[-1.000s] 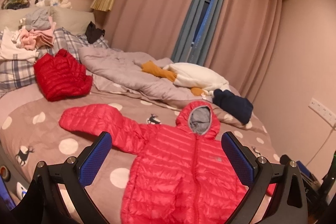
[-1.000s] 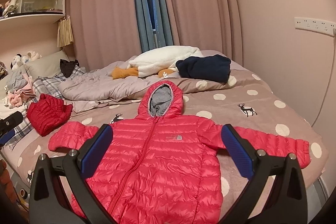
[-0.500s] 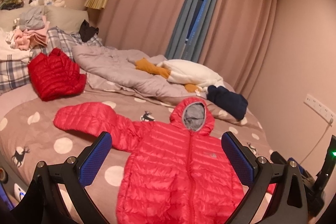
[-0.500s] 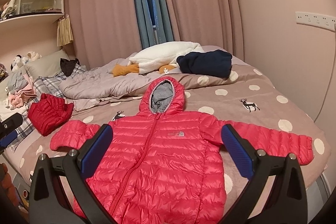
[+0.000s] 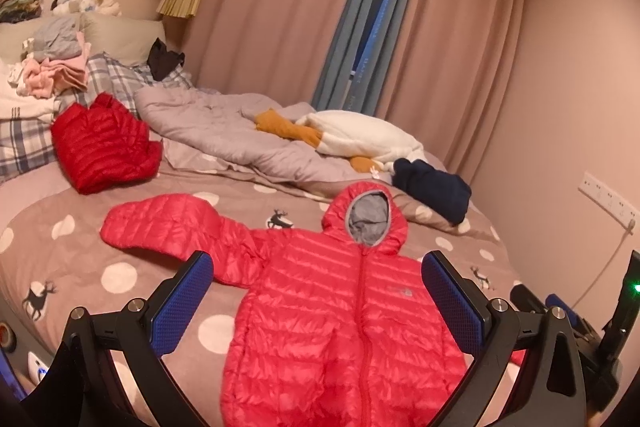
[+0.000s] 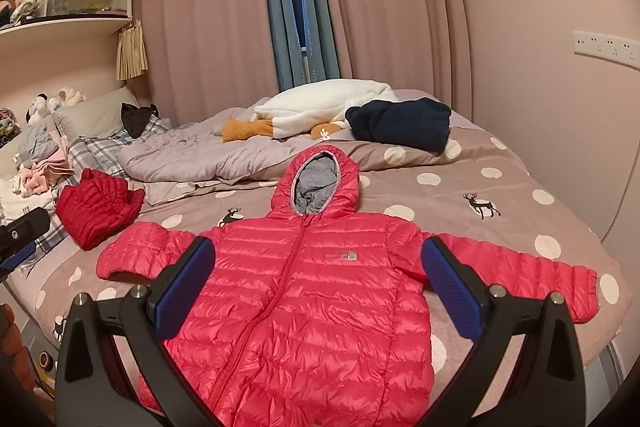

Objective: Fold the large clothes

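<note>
A bright red hooded puffer jacket (image 6: 312, 291) lies flat and zipped on the dotted bedspread (image 6: 460, 187), front up, both sleeves spread out, grey-lined hood toward the pillows. It also shows in the left wrist view (image 5: 344, 315). My left gripper (image 5: 316, 295) is open and empty, held above the jacket's near left part. My right gripper (image 6: 316, 279) is open and empty, held above the jacket's chest. Neither touches the fabric.
A folded darker red jacket (image 5: 100, 147) lies at the left. A grey duvet (image 5: 224, 131), a white and orange plush (image 5: 360, 135) and a navy garment (image 5: 432, 187) lie behind. Piled clothes (image 5: 52, 67) sit on plaid pillows. A wall is close on the right.
Both grippers have shifted slightly, so the jacket sits a little differently in each view. The jacket has not moved. Both grippers stay open.
</note>
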